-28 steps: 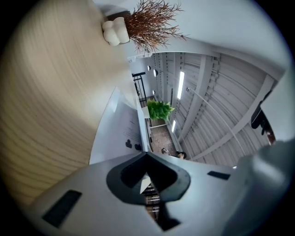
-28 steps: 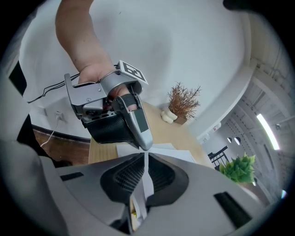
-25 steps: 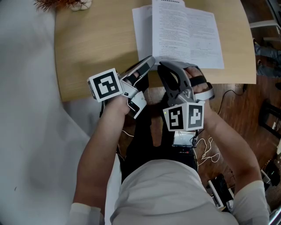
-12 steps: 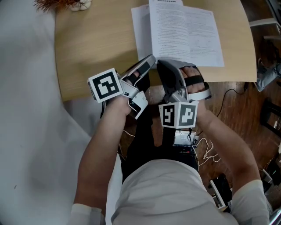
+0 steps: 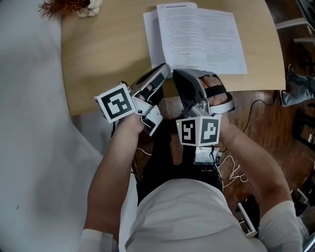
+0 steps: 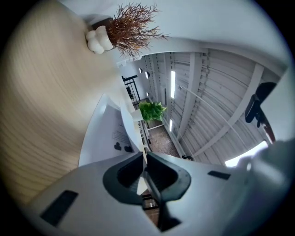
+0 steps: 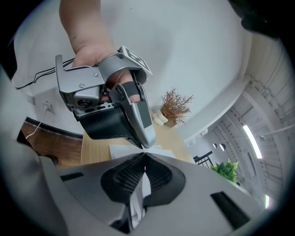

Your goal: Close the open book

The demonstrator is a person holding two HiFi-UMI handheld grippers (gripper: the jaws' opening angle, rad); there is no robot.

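My left claw (image 5: 167,67) and right claw (image 5: 176,73) sat pinched together, empty. The open book (image 5: 202,39) lay on the bench (image 5: 106,54) just past their tips.

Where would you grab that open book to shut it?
Likely the right page at its near outer corner, approached from the right: the book lies flat and open, so only a thin free edge offers a pinch.

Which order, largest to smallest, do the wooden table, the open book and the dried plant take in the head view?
1. wooden table
2. open book
3. dried plant, cut off by the picture's top edge and farthest away, so its real size is unsure
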